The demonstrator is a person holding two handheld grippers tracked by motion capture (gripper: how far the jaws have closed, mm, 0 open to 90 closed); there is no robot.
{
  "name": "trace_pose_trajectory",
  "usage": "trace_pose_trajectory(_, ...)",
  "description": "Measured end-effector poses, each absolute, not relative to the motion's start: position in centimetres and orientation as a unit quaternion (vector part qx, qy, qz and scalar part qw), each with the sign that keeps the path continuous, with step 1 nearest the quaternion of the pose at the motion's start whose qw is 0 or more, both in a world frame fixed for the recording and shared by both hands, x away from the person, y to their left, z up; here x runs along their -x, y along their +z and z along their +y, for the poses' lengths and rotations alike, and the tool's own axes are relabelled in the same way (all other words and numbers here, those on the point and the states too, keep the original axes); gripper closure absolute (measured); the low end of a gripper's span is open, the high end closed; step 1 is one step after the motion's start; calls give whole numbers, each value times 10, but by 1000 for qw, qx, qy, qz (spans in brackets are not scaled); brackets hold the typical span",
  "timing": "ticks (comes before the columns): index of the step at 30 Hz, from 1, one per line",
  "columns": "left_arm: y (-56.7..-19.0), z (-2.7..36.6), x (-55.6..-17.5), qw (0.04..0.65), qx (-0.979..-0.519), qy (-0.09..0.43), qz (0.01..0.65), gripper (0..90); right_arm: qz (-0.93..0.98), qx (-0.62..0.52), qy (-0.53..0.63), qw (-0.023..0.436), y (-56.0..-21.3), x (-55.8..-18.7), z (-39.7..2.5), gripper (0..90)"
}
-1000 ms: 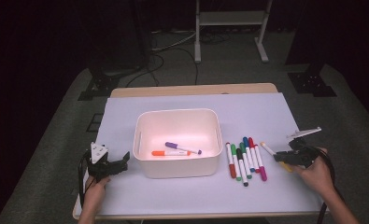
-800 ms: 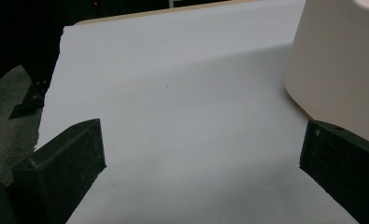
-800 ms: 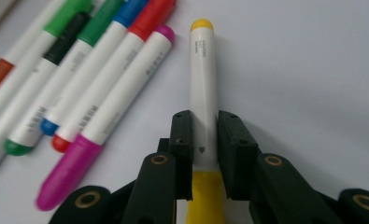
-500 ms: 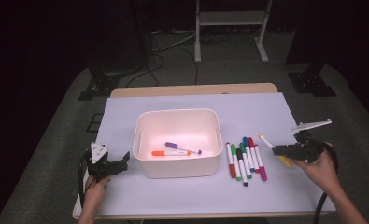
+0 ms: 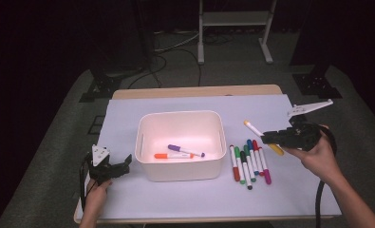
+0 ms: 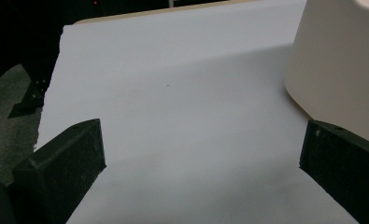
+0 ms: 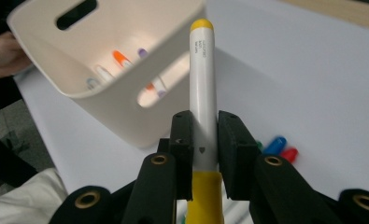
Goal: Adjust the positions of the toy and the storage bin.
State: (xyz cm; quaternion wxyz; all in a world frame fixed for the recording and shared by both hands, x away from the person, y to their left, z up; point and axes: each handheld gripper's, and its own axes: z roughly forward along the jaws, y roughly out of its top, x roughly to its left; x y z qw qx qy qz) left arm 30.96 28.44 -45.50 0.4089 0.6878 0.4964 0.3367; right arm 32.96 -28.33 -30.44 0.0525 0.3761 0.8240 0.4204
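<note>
Right gripper raised above table at four o'clock, jaws clamped tight on held object, pointing toward nine o'clock; right hand wrapped around grip, forearm running in from five o'clock edge. Left gripper low at eight o'clock, jaws spread wide, nothing between them; left hand behind it, wrist straight.

Smooth, shiny plastic yellow marker, matt rough black rubbery pads on the right gripper, smooth cream plastic bin with a soft shine, flat matt white paper-like table cover, pale wood table edge
</note>
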Motion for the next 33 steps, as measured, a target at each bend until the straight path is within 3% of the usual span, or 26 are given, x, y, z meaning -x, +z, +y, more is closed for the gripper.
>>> trace_pose_trajectory(15, -455, 284, -309, 412, -688, 336, 494, 0, 861, -266, 433, 26, -250, -334, -193, 758)
trace_pose_trajectory(33, -455, 284, -309, 413, -689, 334, 493, 0, 892, -178, 415, -26, -256, -348, -99, 757)
